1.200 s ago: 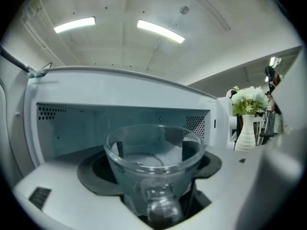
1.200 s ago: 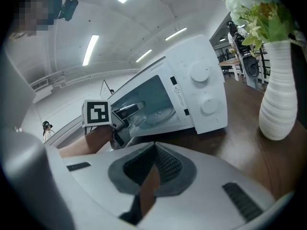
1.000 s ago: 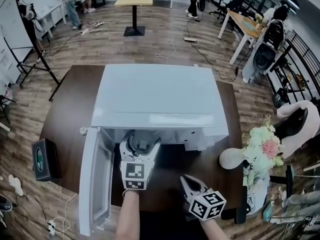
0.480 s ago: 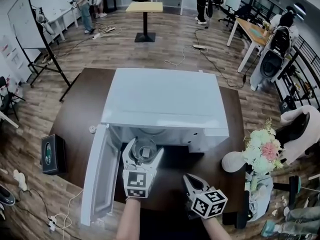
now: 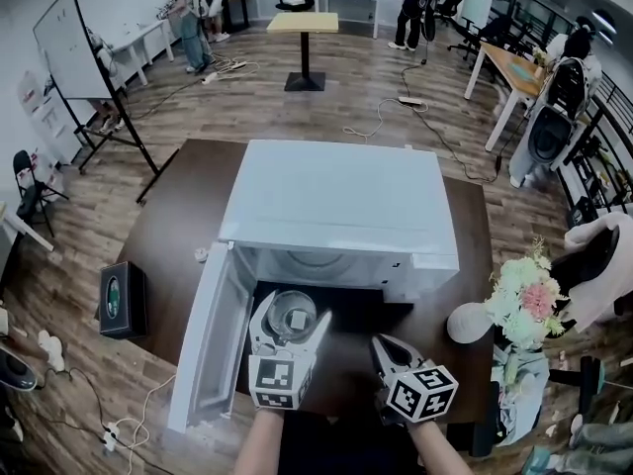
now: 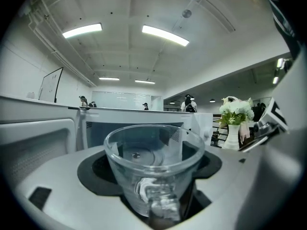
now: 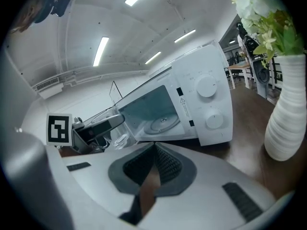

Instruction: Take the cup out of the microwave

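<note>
Cup clear of the microwave (image 5: 336,196)
My left tongs (image 5: 289,317) grip the glass cup (image 6: 153,162), now just outside the doorway (it was inside a second ago); right tongs (image 5: 389,347) are pinched closed, empty.

Grey left gripper (image 5: 292,315), right gripper (image 5: 384,344), marker cubes (image 5: 274,384) (image 5: 427,392)

left claw (image 5: 293,312): grips cup (image 5: 290,318) | microwave (image 5: 336,206): open | right claw (image 5: 385,345): closed
</note>
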Demonstrator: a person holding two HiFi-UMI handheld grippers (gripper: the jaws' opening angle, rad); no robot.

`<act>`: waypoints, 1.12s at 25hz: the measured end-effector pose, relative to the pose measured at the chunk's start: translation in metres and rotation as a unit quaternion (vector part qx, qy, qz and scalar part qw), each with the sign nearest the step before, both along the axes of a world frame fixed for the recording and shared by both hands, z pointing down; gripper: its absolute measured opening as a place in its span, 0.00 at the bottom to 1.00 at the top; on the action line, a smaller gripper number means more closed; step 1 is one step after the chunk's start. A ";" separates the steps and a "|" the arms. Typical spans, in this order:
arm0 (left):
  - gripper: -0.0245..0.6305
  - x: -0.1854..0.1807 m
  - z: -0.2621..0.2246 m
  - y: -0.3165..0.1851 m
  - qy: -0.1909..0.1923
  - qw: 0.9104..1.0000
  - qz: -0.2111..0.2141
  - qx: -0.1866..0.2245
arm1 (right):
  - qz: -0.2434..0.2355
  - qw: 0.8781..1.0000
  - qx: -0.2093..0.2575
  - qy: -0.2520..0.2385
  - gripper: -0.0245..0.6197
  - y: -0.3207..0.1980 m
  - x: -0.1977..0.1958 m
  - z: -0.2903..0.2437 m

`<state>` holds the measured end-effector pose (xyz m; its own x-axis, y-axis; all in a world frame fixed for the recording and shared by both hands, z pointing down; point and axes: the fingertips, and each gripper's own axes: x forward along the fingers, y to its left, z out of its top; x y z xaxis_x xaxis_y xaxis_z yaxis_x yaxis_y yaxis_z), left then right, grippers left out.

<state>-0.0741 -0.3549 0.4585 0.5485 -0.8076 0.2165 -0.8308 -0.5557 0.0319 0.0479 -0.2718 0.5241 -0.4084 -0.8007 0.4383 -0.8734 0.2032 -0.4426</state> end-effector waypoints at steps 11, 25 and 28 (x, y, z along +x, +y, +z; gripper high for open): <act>0.65 -0.016 -0.014 0.039 0.012 1.000 0.013 -0.026 | 0.004 0.996 0.084 0.027 0.03 -0.018 0.009 -0.057; 0.65 -0.028 -0.021 0.061 0.021 0.999 0.031 -0.017 | 0.001 0.966 0.209 0.153 0.03 -0.004 0.004 -0.090; 0.65 -0.028 -0.019 0.060 0.022 0.999 0.033 -0.019 | -0.002 0.961 0.212 0.175 0.03 -0.001 0.003 -0.088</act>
<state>-0.1017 -0.2945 0.4397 0.6098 -0.7613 0.2205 -0.7898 -0.6070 0.0885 0.0506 -0.2729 0.4360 -0.2982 -0.9367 0.1836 -0.9528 0.3037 0.0019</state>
